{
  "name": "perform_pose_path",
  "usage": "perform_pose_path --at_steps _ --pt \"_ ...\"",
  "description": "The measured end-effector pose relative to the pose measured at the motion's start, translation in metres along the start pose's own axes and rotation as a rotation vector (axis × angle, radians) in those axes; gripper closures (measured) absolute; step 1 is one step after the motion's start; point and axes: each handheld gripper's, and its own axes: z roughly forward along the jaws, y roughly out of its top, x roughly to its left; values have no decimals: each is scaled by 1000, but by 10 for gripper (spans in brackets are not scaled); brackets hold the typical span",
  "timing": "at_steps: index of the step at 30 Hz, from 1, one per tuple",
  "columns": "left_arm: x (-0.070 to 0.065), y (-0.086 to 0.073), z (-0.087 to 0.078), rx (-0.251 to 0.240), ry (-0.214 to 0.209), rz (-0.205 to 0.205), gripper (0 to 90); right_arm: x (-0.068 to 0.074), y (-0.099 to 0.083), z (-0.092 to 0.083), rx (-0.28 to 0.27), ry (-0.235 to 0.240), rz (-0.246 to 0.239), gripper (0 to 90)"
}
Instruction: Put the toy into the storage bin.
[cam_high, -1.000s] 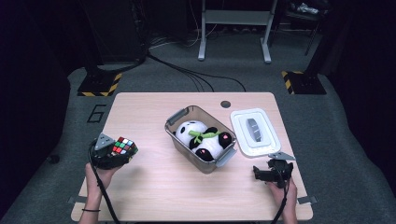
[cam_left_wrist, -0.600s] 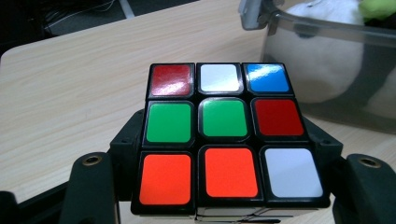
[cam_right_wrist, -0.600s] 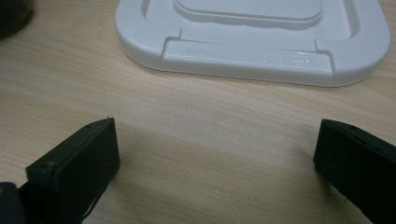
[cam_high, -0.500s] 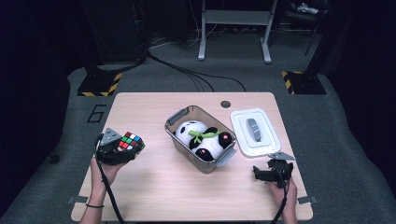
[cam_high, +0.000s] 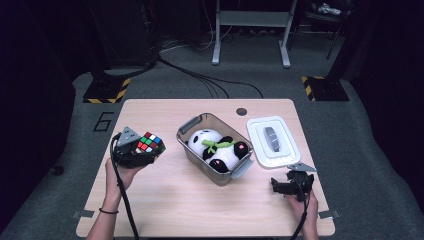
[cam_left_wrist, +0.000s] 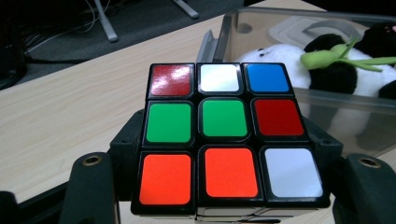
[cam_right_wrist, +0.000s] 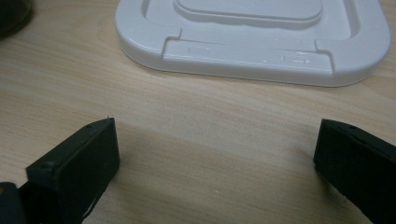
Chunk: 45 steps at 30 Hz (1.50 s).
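Table: pale wood table (cam_high: 165, 200) on grey carpet, dark room.
Cube: puzzle cube (cam_left_wrist: 229, 135) at the left, lifted, squarely pinched in left gripper (cam_high: 136, 150) jaws; no long axis, top face toward the clear bin (cam_high: 227, 175).
Right gripper (cam_right_wrist: 215, 163): jaws spread, near the white lid (cam_right_wrist: 252, 42).

L gripper (cam_high: 142, 150): my jaws clamped, raised off table, L forearm angled in.
R gripper (cam_high: 280, 186): my jaws wide apart, low.
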Motion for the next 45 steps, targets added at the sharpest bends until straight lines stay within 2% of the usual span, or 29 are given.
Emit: perform_pose_path --at_steps 12,18,21,31,37,45 --pt "-12 22 7 4 -33 51 341 0 0 0 2 0 1 0" --pt "-19 33 13 -5 -58 63 341 0 0 0 2 0 1 0" --pt "-23 39 17 -8 -93 60 340 0 0 0 2 0 1 0" --pt "-36 54 32 -16 -121 59 340 0 0 0 1 0 -1 0" --pt "-44 62 40 -25 -149 39 340 0 0 0 1 0 0 0" --pt "-60 72 56 -12 -198 38 340 0 0 0 1 1 1 0"
